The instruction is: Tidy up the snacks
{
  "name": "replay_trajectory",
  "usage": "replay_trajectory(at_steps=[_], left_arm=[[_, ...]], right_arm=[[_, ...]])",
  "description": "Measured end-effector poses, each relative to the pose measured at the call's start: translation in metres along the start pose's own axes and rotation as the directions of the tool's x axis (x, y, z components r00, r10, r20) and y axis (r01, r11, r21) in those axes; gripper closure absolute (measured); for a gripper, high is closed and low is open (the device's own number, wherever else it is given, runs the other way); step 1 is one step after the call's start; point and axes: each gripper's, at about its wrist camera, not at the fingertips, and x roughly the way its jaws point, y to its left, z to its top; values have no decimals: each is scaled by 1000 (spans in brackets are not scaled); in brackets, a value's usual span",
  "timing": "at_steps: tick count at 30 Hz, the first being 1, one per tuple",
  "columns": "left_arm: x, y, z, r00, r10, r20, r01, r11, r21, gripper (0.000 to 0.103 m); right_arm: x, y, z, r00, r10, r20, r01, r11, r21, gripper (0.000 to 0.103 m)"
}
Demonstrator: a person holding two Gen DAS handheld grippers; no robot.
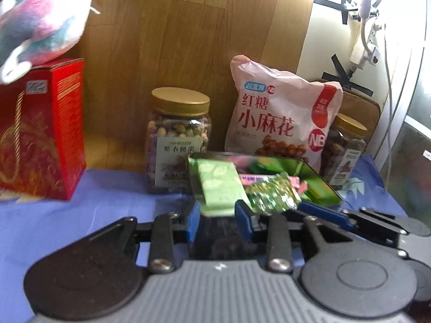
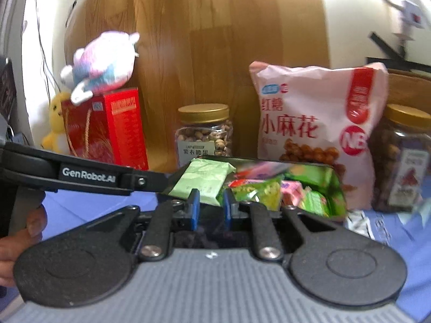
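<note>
Both grippers point at the near edge of a shallow metal tin (image 1: pixel 327 188) packed with small wrapped snacks. The left gripper (image 1: pixel 218 214) has its blue fingers (image 1: pixel 193 222) a little apart, and the lower edge of a pale green packet (image 1: pixel 219 185) sits between them, right at the tips. The pads do not seem to press on it, so this reads as a packet just set down or about to be taken; blur keeps that uncertain.

The right gripper (image 2: pixel 209 206) also stands slightly parted, with nothing visibly clamped. Its tips lie just in front of the same green packet (image 2: pixel 200 183), which leans on the tin's (image 2: pixel 340 188) left corner, propped up by the pile rather than lying flat. From this side the left tool's arm crosses in from the left, a hand (image 2: pixel 18 231) holding its handle.

Beyond the tips, behind the tin, stand a gold-lidded nut jar (image 1: pixel 179 140), a pink snack bag (image 1: pixel 280 121) leaning on the wooden board, and a second jar (image 1: pixel 346 150) further right. These taller goods line the back, probably so the tin stays reachable in front. Far left of the tools a red box (image 1: pixel 43 129) carries a plush toy (image 1: pixel 45 18).

The tin looks nearly full, so the sorting seems well along.
</note>
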Motion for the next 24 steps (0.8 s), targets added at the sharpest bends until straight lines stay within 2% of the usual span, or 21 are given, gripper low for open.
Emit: replay_trajectory(at_steps=[2, 5, 7, 10, 15, 19, 22, 24], left_arm=[[-13, -6, -8, 1000, 6, -4, -6, 1000, 1, 72], [-30, -21, -27, 999, 51, -17, -50, 998, 35, 65], [-41, -31, -43, 997, 73, -29, -72, 996, 58, 65], [-53, -43, -67, 995, 80, -59, -76, 994, 76, 64], [-75, -61, -103, 990, 104, -92, -94, 990, 107, 56], [-87, -69, -124, 987, 116, -112, -105, 989, 103, 51], [-95, -73, -135, 982, 128, -135, -117, 989, 91, 47], [-99, -75, -140, 979, 141, -145, -129, 987, 91, 40]], right_arm=[[-19, -2, -6, 1000, -4, 5, 4, 999, 42, 80], [-46, -5, -21, 1000, -25, -3, 25, 995, 93, 78], [-63, -6, -32, 999, -44, -16, 45, 992, 119, 77], [-87, -8, -50, 997, -71, -36, 76, 983, 166, 74], [-128, -9, -74, 994, -95, -50, 104, 967, 231, 70], [-151, -2, -85, 995, -94, -42, 102, 957, 273, 67], [-161, 4, -91, 995, -90, -46, 99, 945, 310, 57], [-167, 7, -95, 996, -75, -47, 86, 940, 331, 57]])
